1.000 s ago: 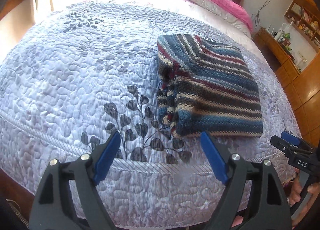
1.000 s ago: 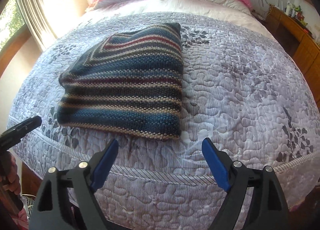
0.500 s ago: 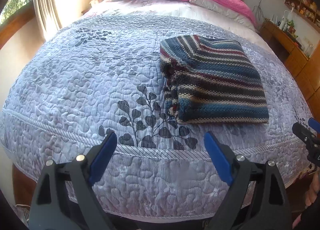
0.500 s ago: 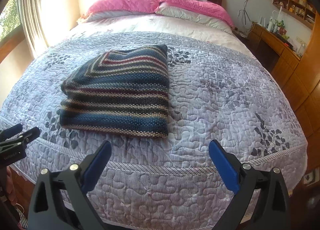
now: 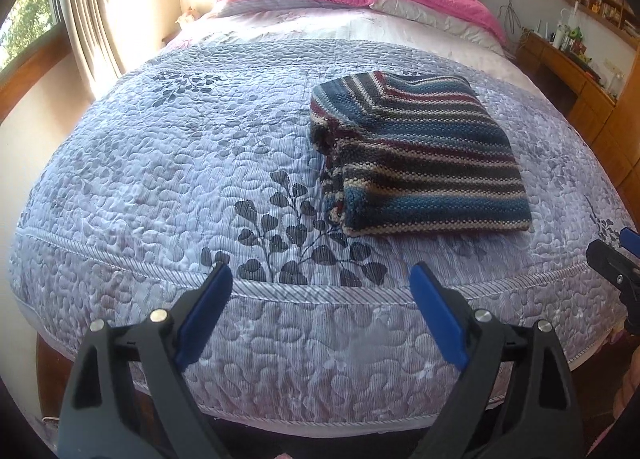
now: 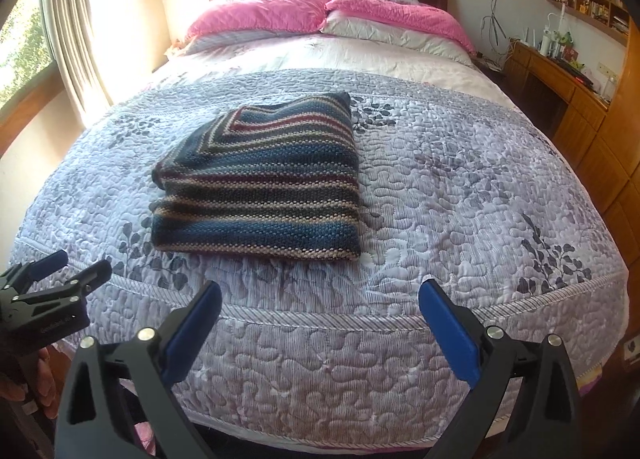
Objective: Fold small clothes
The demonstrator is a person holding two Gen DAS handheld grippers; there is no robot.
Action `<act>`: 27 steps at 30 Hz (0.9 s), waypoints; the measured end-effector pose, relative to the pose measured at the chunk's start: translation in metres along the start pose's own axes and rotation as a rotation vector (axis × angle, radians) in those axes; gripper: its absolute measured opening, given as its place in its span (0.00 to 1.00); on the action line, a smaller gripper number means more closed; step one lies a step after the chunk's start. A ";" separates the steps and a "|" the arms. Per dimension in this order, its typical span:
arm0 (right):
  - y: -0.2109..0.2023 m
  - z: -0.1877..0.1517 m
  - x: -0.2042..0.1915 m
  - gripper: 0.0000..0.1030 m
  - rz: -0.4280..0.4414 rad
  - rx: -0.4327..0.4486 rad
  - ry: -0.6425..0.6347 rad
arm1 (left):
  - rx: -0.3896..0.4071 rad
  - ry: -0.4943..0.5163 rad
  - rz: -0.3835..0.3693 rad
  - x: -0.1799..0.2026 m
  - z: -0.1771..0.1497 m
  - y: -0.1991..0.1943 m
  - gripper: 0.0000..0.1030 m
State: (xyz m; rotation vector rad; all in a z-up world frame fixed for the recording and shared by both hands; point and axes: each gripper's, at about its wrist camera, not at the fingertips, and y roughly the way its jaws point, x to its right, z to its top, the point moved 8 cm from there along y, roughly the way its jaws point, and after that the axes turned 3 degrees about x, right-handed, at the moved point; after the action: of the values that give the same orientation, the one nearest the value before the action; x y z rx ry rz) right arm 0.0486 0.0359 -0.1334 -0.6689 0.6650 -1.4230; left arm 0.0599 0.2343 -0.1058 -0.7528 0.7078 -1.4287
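A striped knit sweater (image 5: 420, 155) in blue, maroon and cream lies folded into a flat rectangle on the lilac quilted bedspread (image 5: 180, 163), near the foot of the bed. The right wrist view has the same sweater (image 6: 260, 187) left of centre. My left gripper (image 5: 320, 299) hangs open over the bed's foot edge, short of the sweater, nothing between its blue pads. My right gripper (image 6: 320, 311) is open too, also back from the sweater and empty. Each gripper appears at the edge of the other's view: the right gripper (image 5: 616, 263) and the left gripper (image 6: 52, 283).
Pink pillows (image 6: 328, 15) lie against the wooden headboard. A curtain and window (image 5: 84, 15) stand at the left. Wooden desk and cabinets (image 6: 580, 111) with shelves of small items run along the right side. A hand (image 6: 24, 375) holds the left gripper.
Both grippers have pulled back and up from the bed, so more of the bed and room shows. The folded sweater has stayed where it lay. Both stay open.
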 end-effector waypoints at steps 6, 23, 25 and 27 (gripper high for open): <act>0.000 -0.005 0.003 0.96 -0.023 -0.008 0.003 | -0.004 -0.003 0.000 0.001 -0.002 0.000 0.87; 0.003 -0.009 -0.001 0.96 -0.017 -0.014 -0.020 | -0.016 -0.008 0.004 0.000 -0.007 0.002 0.87; 0.002 -0.008 0.000 0.96 -0.021 -0.012 -0.021 | -0.016 -0.008 0.005 -0.001 -0.007 0.002 0.87; 0.002 -0.008 0.001 0.96 -0.029 -0.017 -0.022 | -0.014 -0.009 0.004 -0.001 -0.007 0.001 0.87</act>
State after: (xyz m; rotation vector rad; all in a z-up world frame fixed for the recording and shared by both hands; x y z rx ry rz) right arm 0.0442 0.0352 -0.1404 -0.7095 0.6526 -1.4365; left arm 0.0552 0.2348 -0.1106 -0.7678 0.7128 -1.4173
